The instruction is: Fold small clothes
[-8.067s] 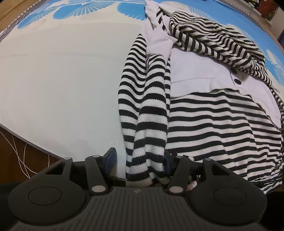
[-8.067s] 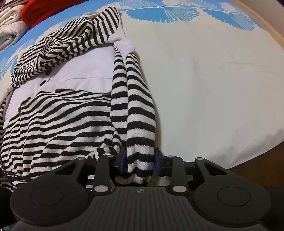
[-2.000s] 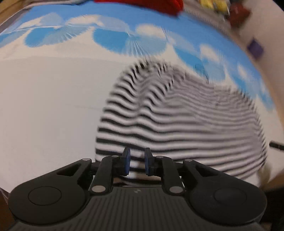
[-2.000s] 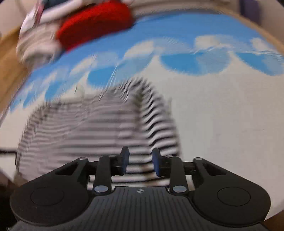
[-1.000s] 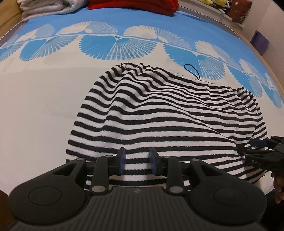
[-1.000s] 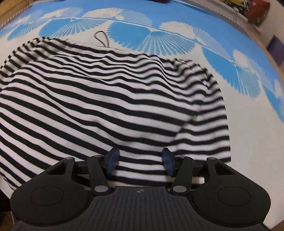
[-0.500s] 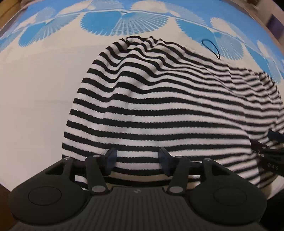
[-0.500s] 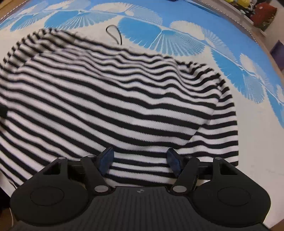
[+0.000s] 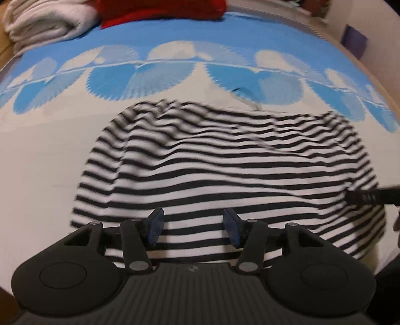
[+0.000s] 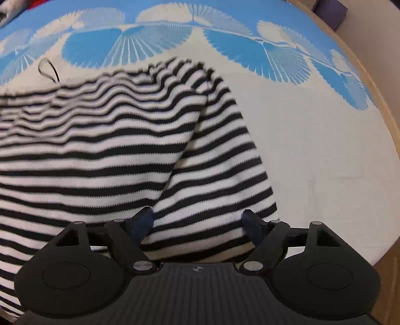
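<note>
Lying folded on the bed, the striped sweater rests near the front edge, over the white part of the sheet below the blue fan print. Left hand-held gripper hovers over its near hem, blue pads spread wide, holding nothing. Right hand-held gripper is likewise wide apart over the folded-in sleeve, gripping nothing. White folded clothes and a red garment sit at the far edge
</note>
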### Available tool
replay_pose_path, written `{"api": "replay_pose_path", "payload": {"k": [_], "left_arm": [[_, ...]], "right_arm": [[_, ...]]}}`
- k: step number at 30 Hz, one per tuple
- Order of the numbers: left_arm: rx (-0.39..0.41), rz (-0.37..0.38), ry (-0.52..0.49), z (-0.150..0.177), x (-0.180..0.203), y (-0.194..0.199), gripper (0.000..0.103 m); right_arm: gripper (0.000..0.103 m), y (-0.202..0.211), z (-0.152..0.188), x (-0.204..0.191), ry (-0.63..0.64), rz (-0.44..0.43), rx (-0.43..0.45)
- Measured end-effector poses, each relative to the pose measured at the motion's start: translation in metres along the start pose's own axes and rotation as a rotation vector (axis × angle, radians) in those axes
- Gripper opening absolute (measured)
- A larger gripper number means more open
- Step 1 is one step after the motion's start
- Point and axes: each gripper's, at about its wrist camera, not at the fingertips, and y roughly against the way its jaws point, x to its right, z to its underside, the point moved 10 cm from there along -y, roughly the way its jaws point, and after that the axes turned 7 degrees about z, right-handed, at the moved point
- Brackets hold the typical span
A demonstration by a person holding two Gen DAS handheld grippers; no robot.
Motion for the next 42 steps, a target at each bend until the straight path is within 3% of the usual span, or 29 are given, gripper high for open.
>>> {"api": "replay_pose_path", "payload": {"k": [1, 5, 7, 9, 10, 11, 14, 16, 19, 24, 27, 29, 32, 34, 35, 37, 42], "left_arm": [[0.002, 0.018, -0.007, 0.000, 0.006, -0.001, 0.059], [-0.032, 0.067, 0.007, 0.003, 0.022, -0.014, 0.059], [-0.088, 0.050, -0.007, 0.010, 0.025, -0.026, 0.059], [-0.169, -0.014, -0.057, 0.023, 0.024, -0.040, 0.059], [-0.188, -0.051, -0.098, 0.028, 0.025, -0.045, 0.060], [-0.180, -0.064, -0.125, 0.027, 0.028, -0.045, 0.060], [-0.157, -0.075, -0.151, 0.025, 0.032, -0.043, 0.061], [-0.133, -0.064, -0.133, 0.023, 0.029, -0.038, 0.061], [-0.043, -0.080, -0.125, 0.014, 0.024, -0.023, 0.061], [0.093, -0.067, -0.037, 0.008, 0.021, 0.021, 0.061], [0.114, -0.080, -0.015, 0.013, 0.022, 0.039, 0.061], [0.121, -0.089, 0.022, 0.023, 0.018, 0.046, 0.061], [0.135, -0.112, 0.069, 0.044, 0.007, 0.052, 0.057], [0.155, -0.129, 0.080, 0.062, -0.001, 0.054, 0.044], [0.157, -0.137, 0.080, 0.074, -0.006, 0.055, 0.041], [0.121, -0.165, 0.094, 0.090, -0.019, 0.052, 0.025], [0.180, -0.184, 0.142, 0.087, -0.041, 0.060, 0.024]], "right_arm": [[0.070, 0.007, -0.005, 0.002, -0.001, -0.006, 0.037], [0.070, 0.033, -0.015, 0.010, -0.029, -0.072, 0.147], [0.071, 0.031, -0.012, 0.014, -0.018, -0.096, 0.123], [0.073, 0.010, 0.008, 0.015, 0.044, -0.078, 0.002], [0.081, 0.000, 0.021, 0.015, 0.073, -0.071, -0.051], [0.089, -0.004, 0.028, 0.019, 0.072, -0.075, -0.070], [0.084, 0.003, 0.026, 0.027, 0.031, -0.114, -0.046], [0.078, 0.016, 0.018, 0.034, 0.026, -0.118, 0.023], [0.076, 0.049, 0.002, 0.046, 0.020, -0.114, 0.190], [0.076, 0.134, -0.023, 0.068, -0.019, -0.229, 0.476], [0.077, 0.165, -0.017, 0.075, -0.006, -0.270, 0.609], [0.077, 0.163, -0.007, 0.077, 0.008, -0.260, 0.648], [0.076, 0.139, 0.016, 0.081, 0.033, -0.192, 0.650], [0.070, 0.128, 0.024, 0.084, 0.017, -0.178, 0.590], [0.071, 0.135, 0.026, 0.087, 0.002, -0.193, 0.601], [0.071, 0.135, 0.031, 0.091, 0.008, -0.187, 0.605], [0.071, 0.117, 0.041, 0.096, 0.015, -0.180, 0.548]]}}
